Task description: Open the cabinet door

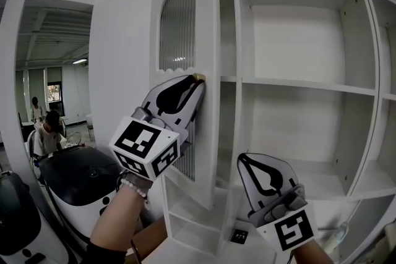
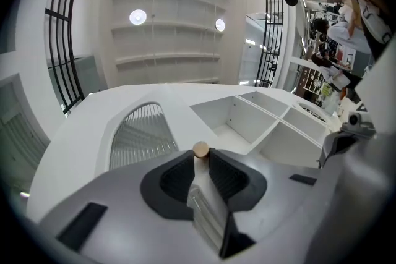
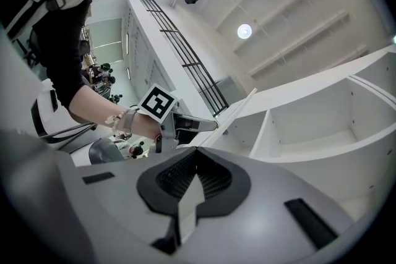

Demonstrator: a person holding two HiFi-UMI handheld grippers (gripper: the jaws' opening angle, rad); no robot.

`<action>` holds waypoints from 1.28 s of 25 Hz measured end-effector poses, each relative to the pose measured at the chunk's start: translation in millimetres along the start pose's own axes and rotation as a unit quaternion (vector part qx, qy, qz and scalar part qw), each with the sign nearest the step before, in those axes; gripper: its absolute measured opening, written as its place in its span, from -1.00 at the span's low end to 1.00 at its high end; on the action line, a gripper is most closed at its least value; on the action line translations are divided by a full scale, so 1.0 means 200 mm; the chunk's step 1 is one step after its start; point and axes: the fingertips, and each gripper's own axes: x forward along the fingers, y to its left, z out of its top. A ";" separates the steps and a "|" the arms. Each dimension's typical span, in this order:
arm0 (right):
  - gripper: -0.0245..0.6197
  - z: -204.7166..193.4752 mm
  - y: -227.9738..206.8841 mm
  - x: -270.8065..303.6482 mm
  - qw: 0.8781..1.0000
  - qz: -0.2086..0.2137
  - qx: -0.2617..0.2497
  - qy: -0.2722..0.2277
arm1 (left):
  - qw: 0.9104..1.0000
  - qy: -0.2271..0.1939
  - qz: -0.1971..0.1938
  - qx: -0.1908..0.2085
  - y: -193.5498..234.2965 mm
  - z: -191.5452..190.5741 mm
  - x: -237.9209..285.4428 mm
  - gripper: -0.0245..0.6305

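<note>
Door (image 1: 185, 21) stands swung out from cabinet (image 1: 297, 86); left hand-held gripper (image 2: 199, 161) clamps its knob (image 2: 200, 149). Right hand-held gripper (image 3: 195, 164), jaws together and empty, sits below the door. Opening looks underway; next, draw the knob outward along the hinge arc.

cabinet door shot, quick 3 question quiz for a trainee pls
1. True or false: the left gripper has its jaws closed on the knob.
2. The cabinet door is: A) fully shut, B) swung partly open, C) off its hinges and lying flat.
3. Fill in: the right gripper holds ____.

Key: 1 true; 2 B; 3 nothing, as its jaws are together and empty in front of the shelves.
</note>
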 end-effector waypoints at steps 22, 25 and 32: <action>-0.93 -0.03 0.18 0.13 0.998 0.037 0.045 -0.030 | 1.000 -0.013 0.003 -0.001 0.16 0.16 -0.28 -0.70; -0.93 -0.03 0.19 0.14 0.997 0.040 0.052 -0.036 | 1.000 -0.012 0.006 0.002 0.18 0.18 -0.31 -0.70; -0.93 -0.04 0.22 0.16 0.996 0.048 0.064 -0.046 | 1.000 -0.010 0.018 0.016 0.23 0.21 -0.39 -0.69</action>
